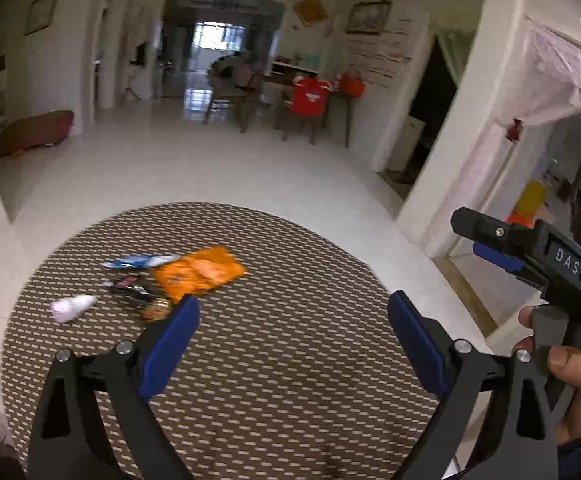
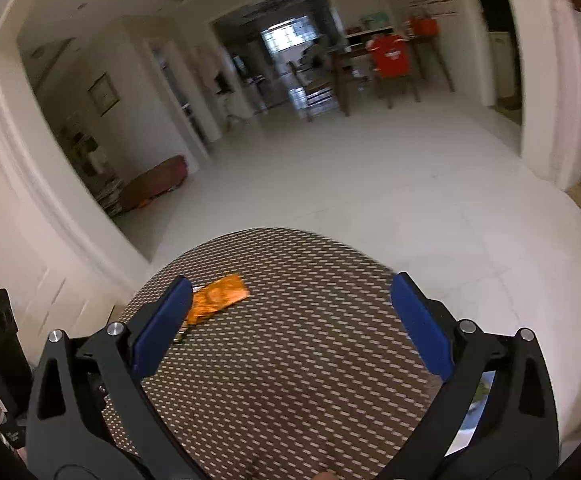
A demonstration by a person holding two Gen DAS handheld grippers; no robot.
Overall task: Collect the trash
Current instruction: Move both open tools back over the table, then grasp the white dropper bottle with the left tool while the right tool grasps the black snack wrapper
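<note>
A big round table with a brown-and-white woven cover (image 1: pixel 290 360) holds a small pile of trash on its far left side, ahead and to the left of both sets of jaws. The flat orange crinkly wrapper (image 1: pixel 198 272) is the biggest piece (its long side runs left to right), and just beside it lie a blue-and-white wrapper (image 1: pixel 142 261), a crumpled white tissue (image 1: pixel 70 307) and some dark little wrappers (image 1: pixel 134 288). The left gripper (image 1: pixel 292 318) looks nearer the pile than the right gripper (image 2: pixel 290 300), and both are wide open, holding nothing.

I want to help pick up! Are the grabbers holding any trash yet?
No, nothing yet. The left gripper and the right gripper are both open and empty above the table. The orange wrapper lies untouched.
</note>
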